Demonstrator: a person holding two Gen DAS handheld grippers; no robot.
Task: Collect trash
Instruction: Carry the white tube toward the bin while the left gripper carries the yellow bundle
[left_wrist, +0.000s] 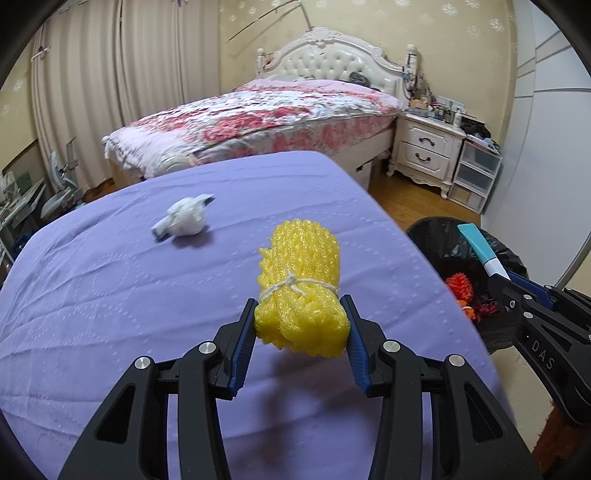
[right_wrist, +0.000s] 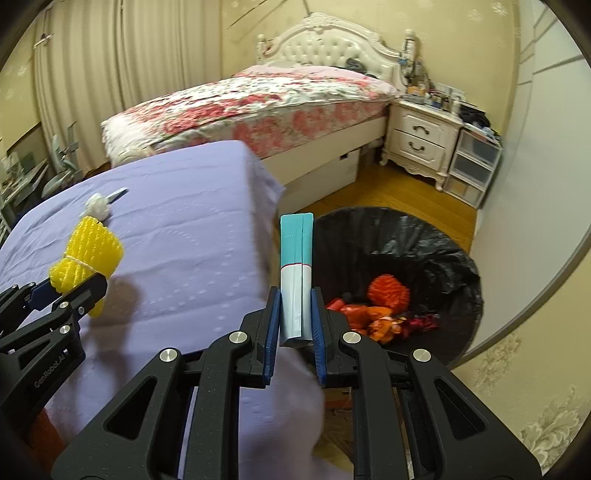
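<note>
My left gripper (left_wrist: 301, 325) is shut on a yellow foam net bundle (left_wrist: 301, 280) tied with white string, held above the purple-covered table (left_wrist: 110, 314). The same bundle (right_wrist: 86, 254) and left gripper (right_wrist: 79, 291) show at the left of the right wrist view. My right gripper (right_wrist: 295, 321) is shut on a flat teal-and-white packet (right_wrist: 295, 273) standing upright, near the table's right edge beside the black-lined trash bin (right_wrist: 424, 236). The bin (left_wrist: 443, 240) holds orange and red scraps (right_wrist: 384, 306). A crumpled white tissue wad (left_wrist: 184, 219) lies on the table farther back.
A bed with a floral cover (left_wrist: 266, 114) stands behind the table. A white nightstand (left_wrist: 424, 147) and plastic drawers (left_wrist: 476, 173) sit at the back right on the wood floor (right_wrist: 388, 192). Curtains (left_wrist: 110, 74) hang at the left, with a chair (left_wrist: 61, 188) below.
</note>
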